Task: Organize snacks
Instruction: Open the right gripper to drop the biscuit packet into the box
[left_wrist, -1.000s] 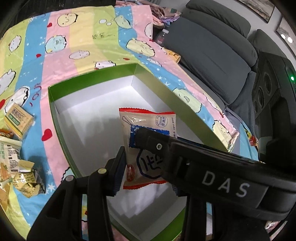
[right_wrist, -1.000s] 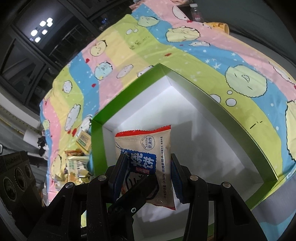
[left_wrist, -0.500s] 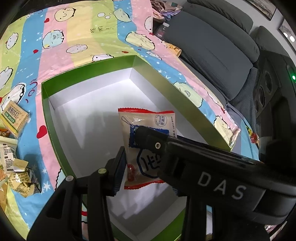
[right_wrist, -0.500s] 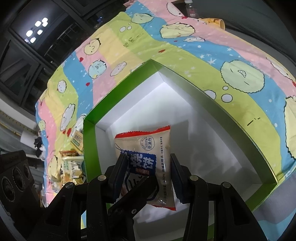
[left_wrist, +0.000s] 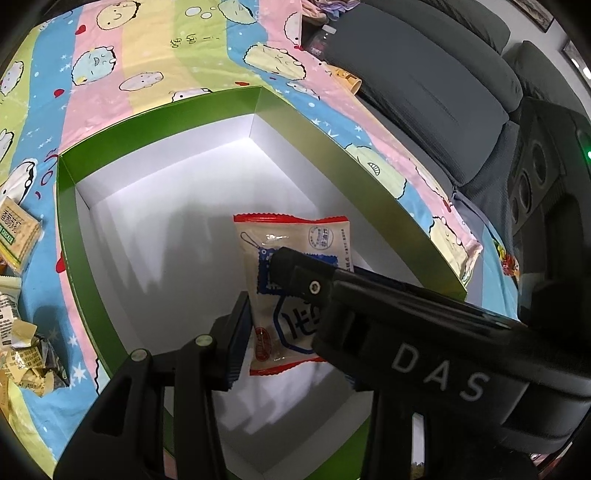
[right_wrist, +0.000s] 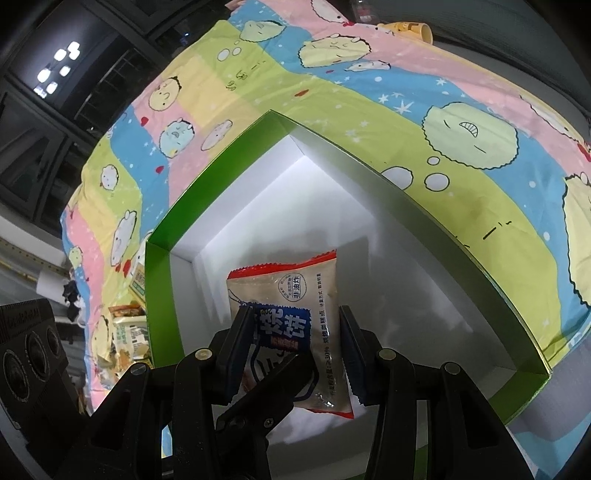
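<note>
Glossy plastic snack packet (right_wrist: 291, 328); matt, seemingly cardboard box (left_wrist: 166, 129); soft printed cloth sheet (right_wrist: 461, 92).

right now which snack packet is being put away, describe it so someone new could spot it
Find the big green box with the white inside, sitting on the pastel cartoon bedsheet. Over its bare floor hangs one snack packet, pinched between both grippers. It is beige with red crimped ends and a blue label, unlike the yellowish packets lying outside on the sheet.

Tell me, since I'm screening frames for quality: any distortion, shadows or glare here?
Left wrist: fisheye bends the green box rim; gripper shadows fall on its white floor. Right wrist: same curvature, window lights blown out; the snack packet print stays sharp.
</note>
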